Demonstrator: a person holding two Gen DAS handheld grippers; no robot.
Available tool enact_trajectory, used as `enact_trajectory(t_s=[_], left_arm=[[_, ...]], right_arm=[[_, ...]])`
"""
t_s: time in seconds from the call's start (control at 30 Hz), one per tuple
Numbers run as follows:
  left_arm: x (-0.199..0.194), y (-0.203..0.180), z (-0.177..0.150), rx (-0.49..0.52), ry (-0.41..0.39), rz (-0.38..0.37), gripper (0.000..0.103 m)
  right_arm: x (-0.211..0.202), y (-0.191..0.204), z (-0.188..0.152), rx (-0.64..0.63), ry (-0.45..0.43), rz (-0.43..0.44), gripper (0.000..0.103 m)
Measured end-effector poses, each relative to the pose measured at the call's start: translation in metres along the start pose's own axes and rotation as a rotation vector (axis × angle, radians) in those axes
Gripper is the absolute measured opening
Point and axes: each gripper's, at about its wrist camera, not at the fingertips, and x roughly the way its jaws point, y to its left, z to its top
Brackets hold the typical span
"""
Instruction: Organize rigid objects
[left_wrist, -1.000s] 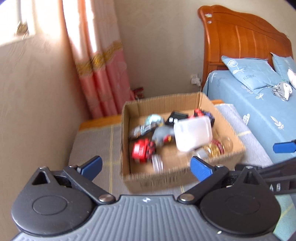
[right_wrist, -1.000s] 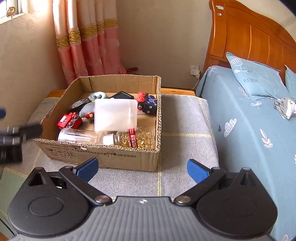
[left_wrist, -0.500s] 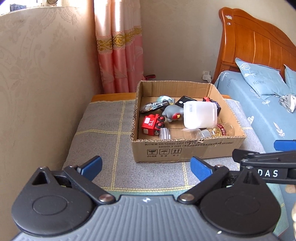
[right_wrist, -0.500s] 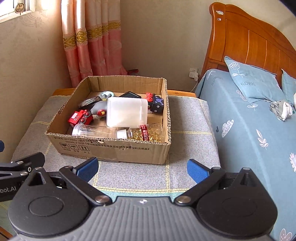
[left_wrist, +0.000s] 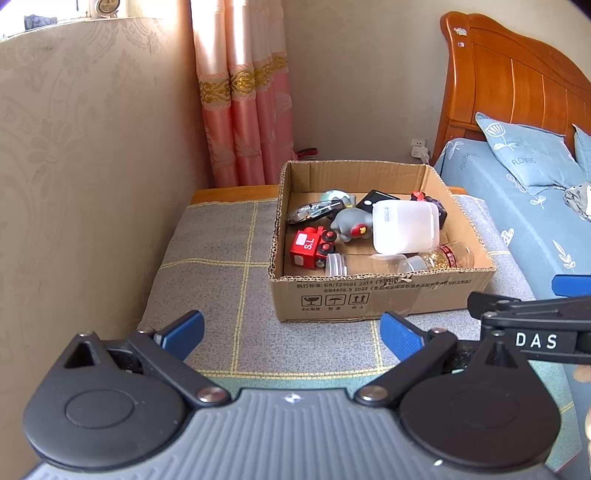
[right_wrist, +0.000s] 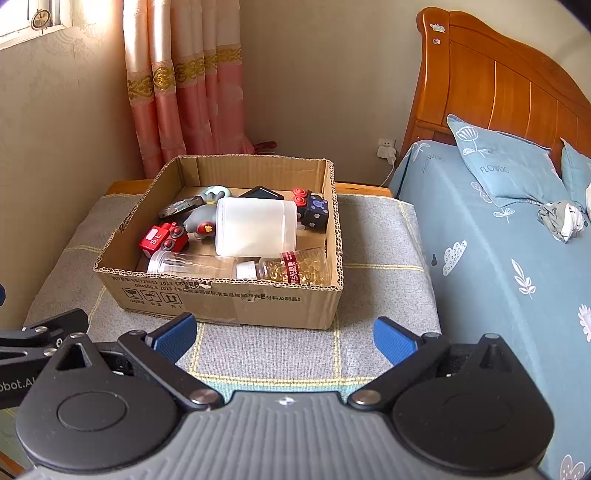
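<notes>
Left wrist view: the left hand-held gripper (left_wrist: 291, 334) is released, its blue pads spread wide with nothing between them. Ahead of it, on the grey checked bench (left_wrist: 221, 295), sits an open cardboard box (left_wrist: 369, 299). Inside lie a red toy train (left_wrist: 310, 247), a grey toy figure (left_wrist: 351, 225), a frosted white plastic jar (left_wrist: 404, 227) on its side, a clear empty bottle (left_wrist: 354, 264) and a bottle of golden capsules (left_wrist: 443, 256), both lying along the box's near wall. The other tool's black arm crosses at the right.

Right wrist view: the right hand-held gripper (right_wrist: 284, 338) is likewise released and empty. The box stands ahead and slightly left of it, with a black dotted toy (right_wrist: 314, 214) at its far right corner. A blue bed (right_wrist: 498, 258) lies to the right.
</notes>
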Motion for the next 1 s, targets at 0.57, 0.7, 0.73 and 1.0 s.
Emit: enact_trajectory(t_s=[0.57, 0.7, 0.73, 1.0], left_arm=[[-0.003, -0.0013, 0.0006, 0.007, -0.005, 0.013, 0.101], [-0.0037, -0.0021, 0.0005, 0.011, -0.005, 0.013, 0.101], [-0.0037, -0.0022, 0.0005, 0.01, -0.005, 0.012, 0.101], [-0.0054, -0.0037, 0.0004, 0.021, -0.011, 0.009, 0.101]], right_arm=[[-0.0024, -0.0021, 0.0002, 0.006, -0.007, 0.001, 0.103], [-0.0025, -0.0024, -0.0002, 0.007, -0.007, 0.003, 0.103], [-0.0025, -0.0022, 0.0, 0.007, -0.007, 0.003, 0.103], [-0.003, -0.0034, -0.0006, 0.007, -0.006, 0.004, 0.103]])
